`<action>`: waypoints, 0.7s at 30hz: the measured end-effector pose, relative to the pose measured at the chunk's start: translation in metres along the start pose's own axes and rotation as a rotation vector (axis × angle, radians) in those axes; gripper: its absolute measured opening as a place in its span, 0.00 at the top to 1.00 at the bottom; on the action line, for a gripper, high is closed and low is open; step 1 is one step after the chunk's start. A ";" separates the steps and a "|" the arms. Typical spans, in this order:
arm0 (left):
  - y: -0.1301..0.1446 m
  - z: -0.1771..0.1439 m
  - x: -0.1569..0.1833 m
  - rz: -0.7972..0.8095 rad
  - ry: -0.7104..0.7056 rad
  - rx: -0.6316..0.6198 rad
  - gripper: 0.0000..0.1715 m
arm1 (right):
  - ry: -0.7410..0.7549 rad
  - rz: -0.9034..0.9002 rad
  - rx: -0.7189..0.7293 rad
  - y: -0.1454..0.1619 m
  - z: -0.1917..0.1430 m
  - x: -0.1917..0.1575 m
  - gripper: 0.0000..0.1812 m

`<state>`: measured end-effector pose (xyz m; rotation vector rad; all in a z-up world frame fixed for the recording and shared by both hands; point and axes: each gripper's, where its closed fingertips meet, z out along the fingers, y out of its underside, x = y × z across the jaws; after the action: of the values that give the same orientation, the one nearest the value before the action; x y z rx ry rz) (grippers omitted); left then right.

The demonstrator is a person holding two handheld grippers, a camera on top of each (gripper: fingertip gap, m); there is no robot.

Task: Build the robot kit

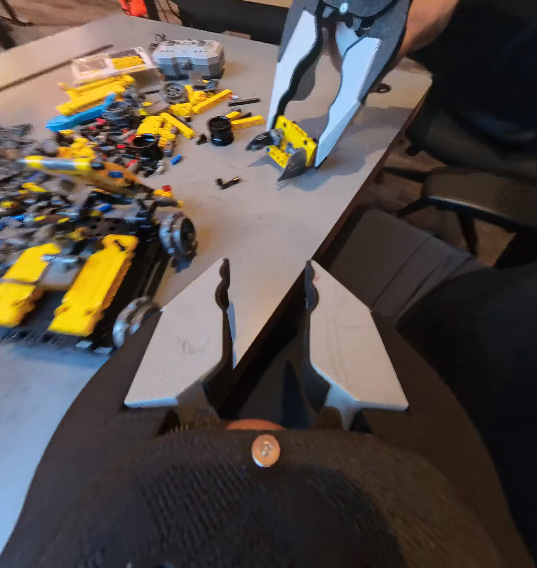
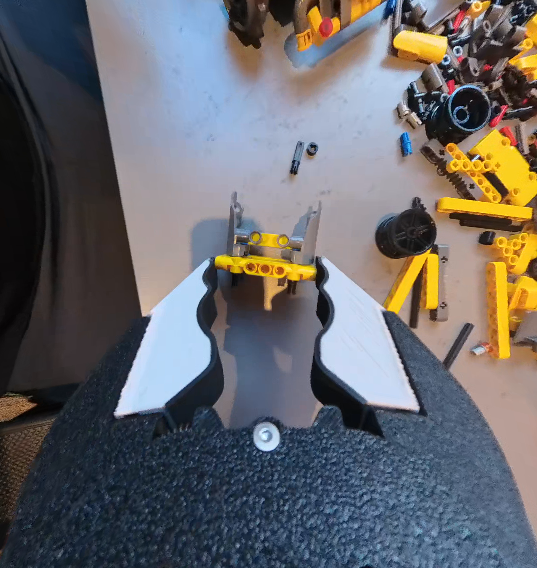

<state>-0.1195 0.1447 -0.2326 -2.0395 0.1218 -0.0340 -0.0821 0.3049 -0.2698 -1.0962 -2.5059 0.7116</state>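
At centre of the right wrist view, the right gripper (image 2: 265, 267) clamps a small yellow-and-grey brick assembly (image 2: 267, 255) by the ends of its yellow crossbeam, one fingertip against each end. The assembly stands on the grey table (image 2: 175, 129), two grey fins pointing toward the top of the frame. Just above it lie a black pin (image 2: 296, 157) and a black bushing (image 2: 312, 149), apart from each other. A black wheel (image 2: 406, 232) sits to the right, beside yellow beams; a loose brick pile (image 2: 488, 101) fills the upper right.

In the left wrist view the same gripper (image 1: 294, 144) appears upper centre, tips down on the table (image 1: 261, 221), assembly (image 1: 287, 147) between them near the table's right edge. The left gripper (image 1: 266, 264) is at lower centre, jaws parted with nothing between them, hanging over the table edge. A yellow-and-black vehicle chassis (image 1: 76, 285) lies at left, blurred.
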 end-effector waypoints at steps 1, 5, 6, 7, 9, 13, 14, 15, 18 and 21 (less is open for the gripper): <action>0.001 -0.010 -0.008 0.006 -0.036 0.008 0.72 | 0.004 -0.004 0.000 -0.001 0.000 0.002 0.65; 0.011 -0.066 -0.066 -0.058 -0.212 -0.002 0.71 | 0.004 0.044 0.077 -0.007 -0.008 0.001 0.63; 0.016 -0.083 -0.091 -0.095 -0.274 -0.019 0.69 | 0.005 0.071 0.102 -0.008 -0.011 0.002 0.63; 0.021 -0.099 -0.117 -0.139 -0.328 -0.039 0.65 | 0.008 0.100 0.126 -0.008 -0.014 0.004 0.62; 0.036 -0.123 -0.167 -0.221 -0.410 -0.100 0.56 | 0.039 0.141 0.174 -0.009 -0.021 0.012 0.61; 0.062 -0.122 -0.233 -0.152 -0.366 -0.244 0.59 | 0.036 0.160 0.297 -0.036 -0.034 0.016 0.62; 0.068 -0.116 -0.250 -0.164 -0.385 -0.288 0.57 | 0.033 0.163 0.322 -0.047 -0.036 0.018 0.62; 0.075 -0.107 -0.259 -0.186 -0.371 -0.341 0.52 | 0.025 0.169 0.343 -0.060 -0.036 0.019 0.62; 0.097 -0.081 -0.262 -0.241 -0.292 -0.494 0.41 | -0.045 0.131 0.368 -0.104 -0.034 0.014 0.61; 0.098 -0.075 -0.264 -0.262 -0.295 -0.470 0.40 | -0.111 0.032 0.348 -0.145 -0.024 0.007 0.63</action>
<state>-0.3946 0.0610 -0.2787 -2.4903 -0.3538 0.1446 -0.1619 0.2334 -0.1682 -0.9944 -2.3334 1.1931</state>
